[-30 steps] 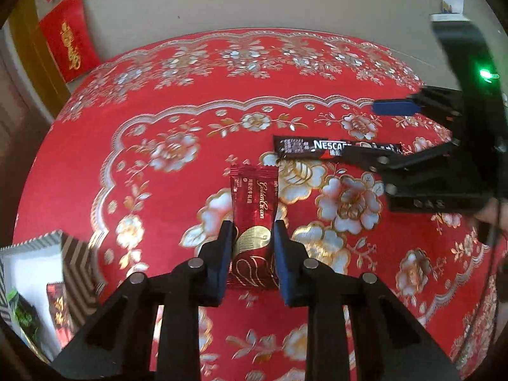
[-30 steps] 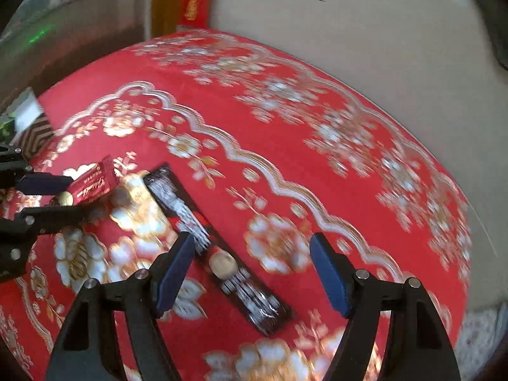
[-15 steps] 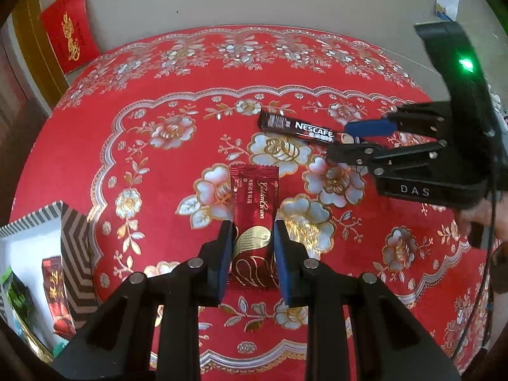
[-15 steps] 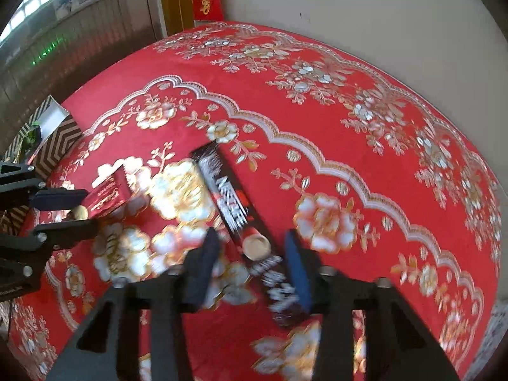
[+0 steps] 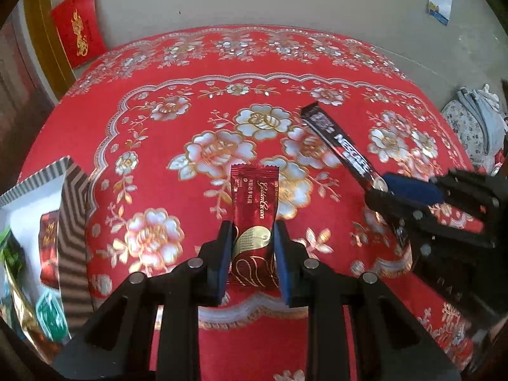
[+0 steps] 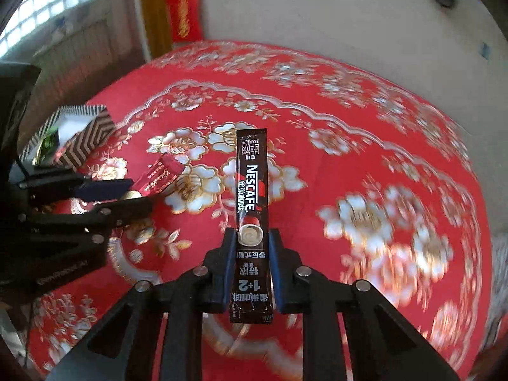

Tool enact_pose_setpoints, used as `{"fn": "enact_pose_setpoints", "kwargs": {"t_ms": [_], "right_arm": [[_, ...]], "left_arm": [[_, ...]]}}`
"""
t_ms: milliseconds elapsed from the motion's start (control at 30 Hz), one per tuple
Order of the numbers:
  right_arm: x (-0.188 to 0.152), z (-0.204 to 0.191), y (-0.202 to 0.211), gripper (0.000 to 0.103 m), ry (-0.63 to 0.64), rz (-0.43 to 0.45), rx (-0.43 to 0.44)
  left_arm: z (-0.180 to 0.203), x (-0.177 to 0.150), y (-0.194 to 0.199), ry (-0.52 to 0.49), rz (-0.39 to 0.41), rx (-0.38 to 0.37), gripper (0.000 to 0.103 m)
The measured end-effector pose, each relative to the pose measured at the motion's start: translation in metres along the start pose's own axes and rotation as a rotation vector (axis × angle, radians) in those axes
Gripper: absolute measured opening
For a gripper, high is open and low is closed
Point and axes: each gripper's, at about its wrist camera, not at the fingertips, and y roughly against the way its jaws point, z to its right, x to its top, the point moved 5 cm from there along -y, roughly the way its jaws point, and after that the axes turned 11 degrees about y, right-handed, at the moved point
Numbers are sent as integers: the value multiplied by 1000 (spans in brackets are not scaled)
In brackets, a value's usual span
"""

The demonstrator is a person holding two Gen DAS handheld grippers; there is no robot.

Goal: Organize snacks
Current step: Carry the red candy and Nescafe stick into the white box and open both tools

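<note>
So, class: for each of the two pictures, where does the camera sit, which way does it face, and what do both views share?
Left wrist: sits on the left gripper, looks forward and down over its fingers, shut on the red candy packet; right gripper at right.
Right wrist: sits on the right gripper, same downward look, shut on the Nescafe stick; left gripper at left.
Shared: red floral tablecloth, striped box, both packets.

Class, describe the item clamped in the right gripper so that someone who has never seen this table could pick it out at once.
Start at the round table under the red floral tablecloth. Above it, the right gripper is shut on a long, narrow, dark brown Nescafe coffee stick. Its neighbour in the left gripper, the Golden Crown packet, is shorter, wider and red, so the slim dark stick stands out.
</note>
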Motion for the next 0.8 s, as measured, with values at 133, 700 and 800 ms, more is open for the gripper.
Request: {"fn": "enact_pose_setpoints", "kwargs": {"t_ms": [133, 700, 800], "right_arm": [[-14, -8, 14, 19, -94, 39, -4], [-27, -75, 52, 19, -174, 143, 93], [-24, -88, 52, 19, -162, 144, 110]], "left_arm": [[7, -12, 15, -5, 21, 5, 28], [-22, -51, 82, 26, 137, 63, 28], [-31, -56, 87, 43, 138, 62, 28]]}}
